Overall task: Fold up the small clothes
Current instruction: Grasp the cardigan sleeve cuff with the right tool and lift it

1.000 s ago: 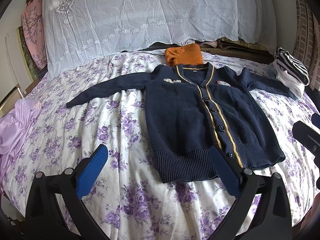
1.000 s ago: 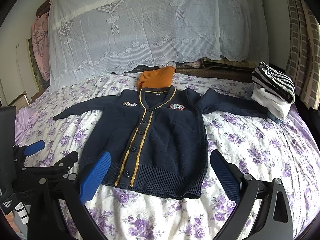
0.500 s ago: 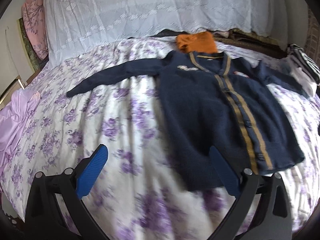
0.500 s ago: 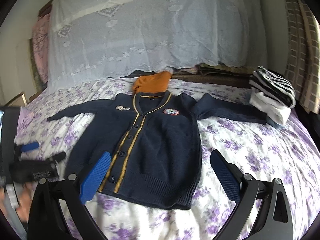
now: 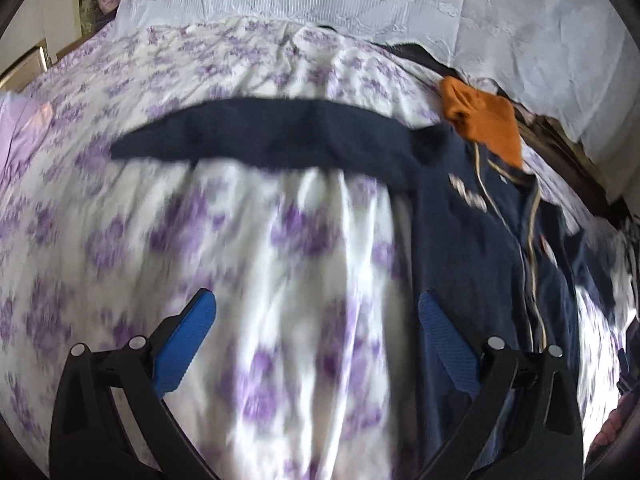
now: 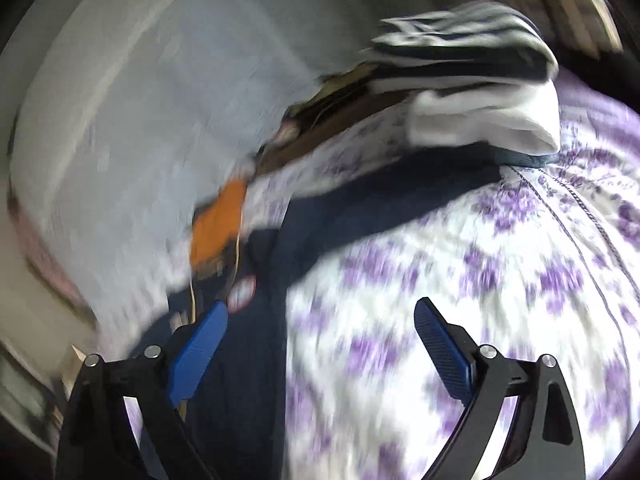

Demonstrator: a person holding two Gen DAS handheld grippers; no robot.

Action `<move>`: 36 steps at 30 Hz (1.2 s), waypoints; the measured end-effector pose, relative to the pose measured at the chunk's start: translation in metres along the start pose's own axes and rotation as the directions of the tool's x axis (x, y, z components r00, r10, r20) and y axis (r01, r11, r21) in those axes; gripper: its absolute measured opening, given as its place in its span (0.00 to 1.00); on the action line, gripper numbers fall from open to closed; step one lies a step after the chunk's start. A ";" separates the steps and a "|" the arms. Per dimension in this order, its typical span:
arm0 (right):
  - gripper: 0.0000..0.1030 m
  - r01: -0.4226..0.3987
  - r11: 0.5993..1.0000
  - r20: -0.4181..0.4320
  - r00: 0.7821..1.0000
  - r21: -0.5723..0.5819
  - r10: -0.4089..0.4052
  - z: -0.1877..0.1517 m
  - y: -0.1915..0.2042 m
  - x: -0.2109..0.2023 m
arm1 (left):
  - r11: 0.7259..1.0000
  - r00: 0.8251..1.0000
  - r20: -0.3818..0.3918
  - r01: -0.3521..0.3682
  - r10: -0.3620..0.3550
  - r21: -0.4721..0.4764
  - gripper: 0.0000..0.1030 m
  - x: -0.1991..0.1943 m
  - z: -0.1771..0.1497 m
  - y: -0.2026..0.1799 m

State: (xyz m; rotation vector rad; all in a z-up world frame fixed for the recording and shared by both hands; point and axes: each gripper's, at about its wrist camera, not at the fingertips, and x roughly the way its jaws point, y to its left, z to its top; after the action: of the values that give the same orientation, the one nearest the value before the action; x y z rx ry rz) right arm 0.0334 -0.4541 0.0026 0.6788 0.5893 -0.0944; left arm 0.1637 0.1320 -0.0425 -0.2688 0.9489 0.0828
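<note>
Change since a second ago: both cameras have swung outward over the bed — the left one from the cardigan's hem toward its long sleeve, the right one toward the stack of folded clothes; both views are now motion-blurred.
Landmark: navy cardigan (image 5: 480, 248), spread flat and face up on the floral bedspread (image 5: 280, 264), yellow trim down its front.
Left sleeve (image 5: 260, 140): stretched straight out from the cardigan's shoulder across the bedspread.
Right sleeve (image 6: 400, 184): reaches from the cardigan's body up to the folded pile, its cuff tucked beneath it.
Folded pile (image 6: 472, 92): striped garment on top of a white one — at the far end of the cardigan's right sleeve.
Orange garment (image 5: 484, 120): just beyond the cardigan's collar, touching it.
Left gripper (image 5: 316, 340): fingers spread wide, empty, over bare bedspread beside the cardigan's side edge.
Right gripper (image 6: 320, 348): fingers spread wide, empty, its left finger over the cardigan's chest badge.
</note>
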 end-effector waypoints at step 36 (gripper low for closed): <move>0.30 0.326 0.931 0.305 0.881 0.166 -0.363 0.037 -0.018 0.079 | 1.000 0.988 0.150 -0.021 0.024 -0.021 0.96 0.052 0.094 -0.019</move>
State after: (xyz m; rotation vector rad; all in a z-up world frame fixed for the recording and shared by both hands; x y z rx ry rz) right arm 0.1126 -0.4825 -0.0275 0.6402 0.3748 -0.5699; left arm 0.2718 0.1363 -0.0297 -0.2659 0.8016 0.1317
